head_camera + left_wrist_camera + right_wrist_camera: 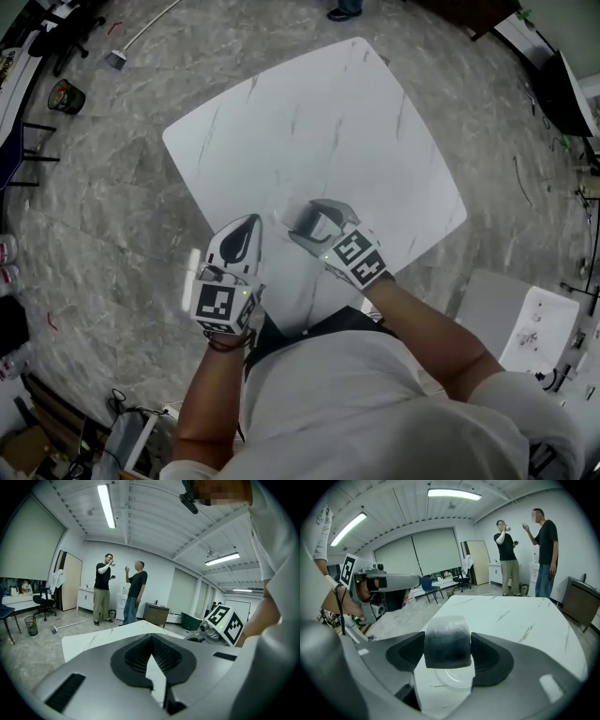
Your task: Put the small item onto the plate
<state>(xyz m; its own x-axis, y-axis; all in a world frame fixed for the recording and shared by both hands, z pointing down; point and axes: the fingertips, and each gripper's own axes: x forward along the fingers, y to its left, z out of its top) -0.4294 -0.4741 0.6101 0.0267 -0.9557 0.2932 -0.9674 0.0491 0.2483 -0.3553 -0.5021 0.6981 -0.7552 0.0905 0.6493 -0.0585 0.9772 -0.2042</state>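
Note:
A small dark grey block [446, 641] sits between the jaws of my right gripper [447, 644], which is shut on it. In the head view that gripper [306, 225] hangs over the near part of the white marble table [319, 122]. Just under the block lies a small clear plate [451, 677], partly hidden by the block; I cannot tell if they touch. To the left, my left gripper [247, 225] is over the table's near left edge. Its jaws [151, 640] meet at the tips with nothing between them.
Two people [119, 590] stand talking at the far side of the room. A bin [66, 96] and a broom [117, 58] are on the grey floor beyond the table's left corner. A second white table [525, 323] with small parts stands at the right.

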